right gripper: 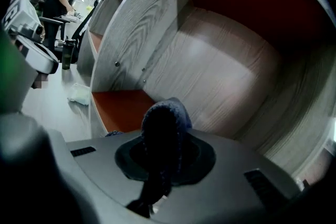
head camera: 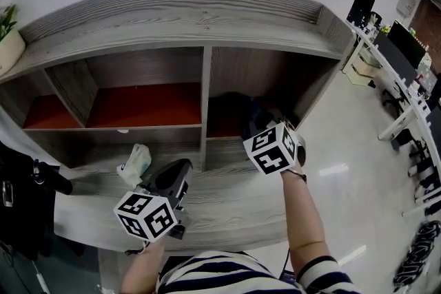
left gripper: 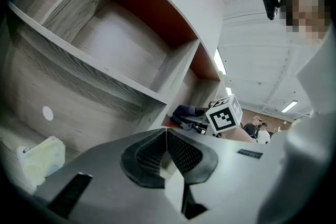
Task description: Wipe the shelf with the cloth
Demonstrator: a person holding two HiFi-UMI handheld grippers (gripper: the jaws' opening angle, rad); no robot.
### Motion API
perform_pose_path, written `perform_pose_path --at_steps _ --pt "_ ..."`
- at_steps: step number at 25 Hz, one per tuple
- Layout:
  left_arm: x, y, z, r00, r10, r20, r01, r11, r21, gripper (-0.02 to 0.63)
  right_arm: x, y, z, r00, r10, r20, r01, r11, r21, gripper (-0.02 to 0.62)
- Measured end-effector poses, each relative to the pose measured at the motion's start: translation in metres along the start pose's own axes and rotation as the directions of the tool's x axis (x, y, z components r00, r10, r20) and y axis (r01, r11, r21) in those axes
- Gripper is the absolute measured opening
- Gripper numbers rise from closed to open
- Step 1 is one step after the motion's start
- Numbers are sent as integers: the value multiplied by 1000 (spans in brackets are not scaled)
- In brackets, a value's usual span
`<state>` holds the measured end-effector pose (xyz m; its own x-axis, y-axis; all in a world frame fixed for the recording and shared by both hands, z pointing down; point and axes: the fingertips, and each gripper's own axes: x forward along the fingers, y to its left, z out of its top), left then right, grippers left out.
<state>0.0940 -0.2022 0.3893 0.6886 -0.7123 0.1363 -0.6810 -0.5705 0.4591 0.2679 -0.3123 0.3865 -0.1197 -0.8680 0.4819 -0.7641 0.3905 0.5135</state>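
The grey wooden shelf (head camera: 207,24) has red back panels. My right gripper (right gripper: 161,140) reaches into the lower right compartment (head camera: 227,127) and is shut on a dark blue cloth (right gripper: 164,122). The cloth bulges out between the jaws, close to the compartment's wooden wall (right gripper: 220,71). The head view shows its marker cube (head camera: 273,147) with the dark cloth (head camera: 238,110) in shadow beyond it. My left gripper (left gripper: 166,137) hovers over the front ledge (head camera: 227,206) with its jaws shut and nothing in them. It looks toward the right gripper's cube (left gripper: 226,116) and the dark cloth (left gripper: 185,112).
A crumpled pale green cloth (head camera: 135,164) lies on the ledge left of my left gripper, also seen as the pale cloth (left gripper: 40,158). A potted plant (head camera: 8,38) stands on the shelf top at far left. Desks and chairs (head camera: 400,72) line the right side.
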Motion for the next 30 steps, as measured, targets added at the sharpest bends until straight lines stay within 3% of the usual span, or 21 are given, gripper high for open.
perform_pose_path --at_steps 6,13,18,23,30 --pt "4 -5 -5 1000 -15 -17 15 1000 -2 18 -8 -24 -20 994 -94 -53 94 996 -7 48" --pt "5 -8 -9 999 -24 -27 24 1000 6 18 -21 -41 -42 964 -227 -141 213 971 -104 48" --pt "3 -9 -6 1000 -23 -19 24 1000 7 18 -25 -44 -46 957 -248 -152 233 966 -112 48" --pt "-1 -6 4 1000 -13 1 13 999 31 18 -32 -46 -32 962 -266 -69 260 962 -84 48" --pt "-10 -3 26 998 14 53 -17 998 65 18 -52 -40 27 953 -254 166 262 965 -27 48"
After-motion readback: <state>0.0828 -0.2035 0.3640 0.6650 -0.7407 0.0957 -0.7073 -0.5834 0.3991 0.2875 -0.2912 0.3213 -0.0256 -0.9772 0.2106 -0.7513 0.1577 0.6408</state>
